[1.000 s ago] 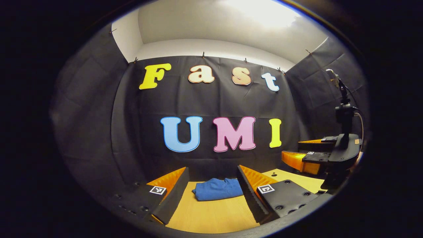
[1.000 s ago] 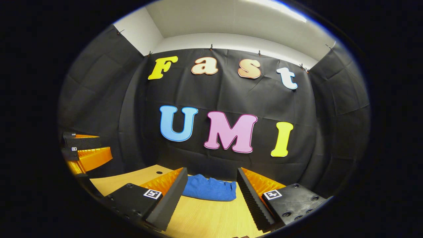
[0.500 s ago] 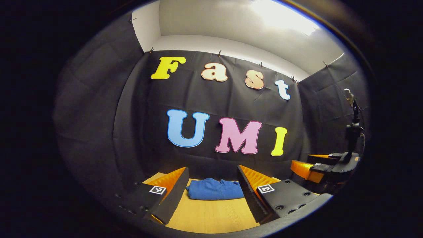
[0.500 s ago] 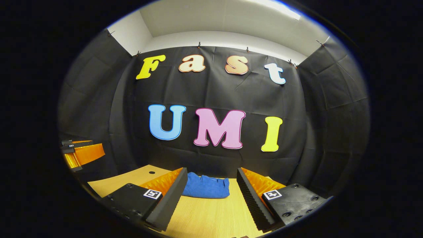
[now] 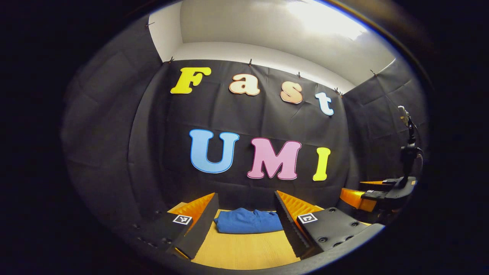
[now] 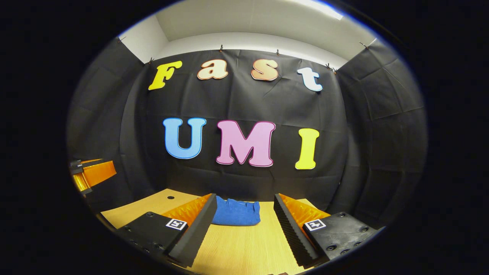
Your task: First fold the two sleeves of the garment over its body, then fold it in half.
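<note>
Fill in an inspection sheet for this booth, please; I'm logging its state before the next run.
Surface: wooden table, a small round hole near its far left.
Job's things: blue garment lies folded in a compact bundle near the table's far edge.
Clutter: nothing seen.
Grippers: left tongs and right tongs both open, apart from the garment, holding nothing.
Cables: a thin cable beside the post on the right tongs.
Surroundings: black cloth wall, white ceiling above.
</note>
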A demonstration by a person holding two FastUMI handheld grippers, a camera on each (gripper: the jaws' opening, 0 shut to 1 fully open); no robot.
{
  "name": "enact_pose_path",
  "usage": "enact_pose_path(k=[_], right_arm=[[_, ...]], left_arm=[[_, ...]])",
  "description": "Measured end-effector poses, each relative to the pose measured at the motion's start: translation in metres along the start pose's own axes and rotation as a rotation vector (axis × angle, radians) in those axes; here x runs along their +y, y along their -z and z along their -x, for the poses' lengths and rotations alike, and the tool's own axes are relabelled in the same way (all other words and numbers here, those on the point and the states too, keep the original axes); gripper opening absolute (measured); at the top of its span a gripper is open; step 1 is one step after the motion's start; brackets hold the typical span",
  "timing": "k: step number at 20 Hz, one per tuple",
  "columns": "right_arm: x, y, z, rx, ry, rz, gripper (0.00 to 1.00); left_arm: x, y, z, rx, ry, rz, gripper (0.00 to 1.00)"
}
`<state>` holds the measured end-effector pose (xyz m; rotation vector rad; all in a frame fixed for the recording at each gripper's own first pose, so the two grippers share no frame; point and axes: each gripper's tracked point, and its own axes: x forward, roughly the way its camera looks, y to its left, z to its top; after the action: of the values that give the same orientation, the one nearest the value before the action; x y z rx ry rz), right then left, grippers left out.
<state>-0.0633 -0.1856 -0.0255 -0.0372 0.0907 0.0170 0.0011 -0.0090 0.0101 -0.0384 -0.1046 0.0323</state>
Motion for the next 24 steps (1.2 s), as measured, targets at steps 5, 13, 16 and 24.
enact_pose_path(k=[5, 13, 16, 24], right_arm=[[-0.002, 0.011, 0.003, 0.025, 0.010, -0.018, 0.93], [0.006, 0.009, 0.007, 0.018, -0.005, -0.018, 0.95], [0.010, 0.012, 0.003, 0.025, -0.018, -0.019, 0.95], [0.041, 0.017, -0.017, 0.062, -0.129, -0.001, 0.95]], left_arm=[[0.000, 0.002, 0.001, 0.006, 0.000, -0.019, 0.82], [0.003, 0.011, 0.007, 0.028, 0.006, -0.025, 0.82], [0.003, 0.016, 0.003, 0.051, 0.002, -0.007, 0.83], [0.012, 0.010, 0.018, 0.057, -0.061, -0.085, 0.82]])
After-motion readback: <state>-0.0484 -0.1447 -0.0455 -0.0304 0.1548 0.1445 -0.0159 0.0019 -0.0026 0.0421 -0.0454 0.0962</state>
